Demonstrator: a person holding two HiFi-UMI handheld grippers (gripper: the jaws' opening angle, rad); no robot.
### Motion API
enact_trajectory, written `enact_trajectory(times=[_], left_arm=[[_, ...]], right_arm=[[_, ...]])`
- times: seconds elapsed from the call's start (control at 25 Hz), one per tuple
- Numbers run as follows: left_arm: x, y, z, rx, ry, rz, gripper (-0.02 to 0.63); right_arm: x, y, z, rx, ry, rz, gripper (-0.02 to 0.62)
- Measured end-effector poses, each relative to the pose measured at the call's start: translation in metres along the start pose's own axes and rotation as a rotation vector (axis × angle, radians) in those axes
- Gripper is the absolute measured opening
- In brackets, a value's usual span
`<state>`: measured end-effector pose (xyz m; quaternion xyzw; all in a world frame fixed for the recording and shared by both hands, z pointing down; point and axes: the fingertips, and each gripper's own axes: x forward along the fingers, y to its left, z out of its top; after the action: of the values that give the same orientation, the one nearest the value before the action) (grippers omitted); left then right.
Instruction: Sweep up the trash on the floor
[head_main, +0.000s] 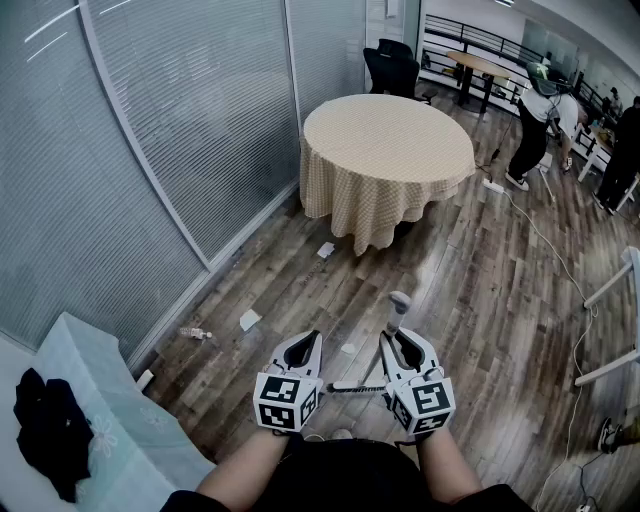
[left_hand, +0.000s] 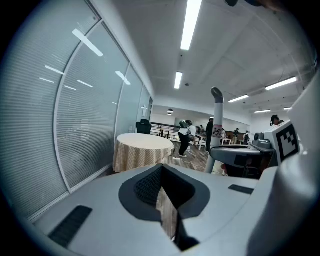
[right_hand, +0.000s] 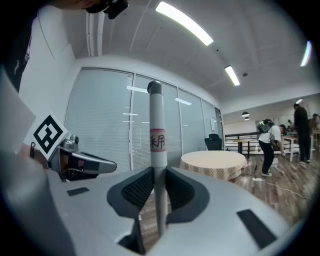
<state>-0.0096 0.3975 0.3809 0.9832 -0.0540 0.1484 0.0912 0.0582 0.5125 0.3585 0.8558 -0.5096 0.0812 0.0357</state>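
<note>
Trash (head_main: 326, 250) is scattered on the wood floor (head_main: 480, 300). One paper scrap (head_main: 249, 320) lies to the left of the grippers, and a second piece lies farther off, just short of the hem of the cloth on the round table (head_main: 385, 150). A small bit (head_main: 347, 349) is seen between the two grippers, and a bottle (head_main: 195, 333) lies at the foot of the glass wall (head_main: 150, 150) on the left.

Both grippers are held low and near, side by side. The right gripper (head_main: 398, 335) is closed on a grey pole (head_main: 399, 305) — in the right gripper view (right_hand: 158, 175) the pole (right_hand: 157, 125) stands upright between the ribbed pads, which are pressed against it from both sides, and a red-edged label is borne on it above the jaws.

The left gripper (head_main: 312, 338) is drawn nearly together with nothing in it. In the left gripper view (left_hand: 161, 170) only a narrow slit of floor is seen between the pads, and the pole (left_hand: 217, 125) rises to the right.

People (head_main: 540, 120) are seen standing at the far right, well apart from the table.
</note>
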Motion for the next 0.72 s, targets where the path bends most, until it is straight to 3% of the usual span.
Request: enact_trajectory(times=[0.28,0.72], left_arm=[[-0.006,-0.007,-0.015,-0.008,0.031,0.001,-0.003],[-0.016,0.007,-0.022,-0.016,0.053,0.037,-0.003]], right_arm=[[-0.008,0.0,-0.017,0.021,0.035,0.011,0.084],[0.002,0.008,-0.019,0.024,0.005,0.041,0.084]])
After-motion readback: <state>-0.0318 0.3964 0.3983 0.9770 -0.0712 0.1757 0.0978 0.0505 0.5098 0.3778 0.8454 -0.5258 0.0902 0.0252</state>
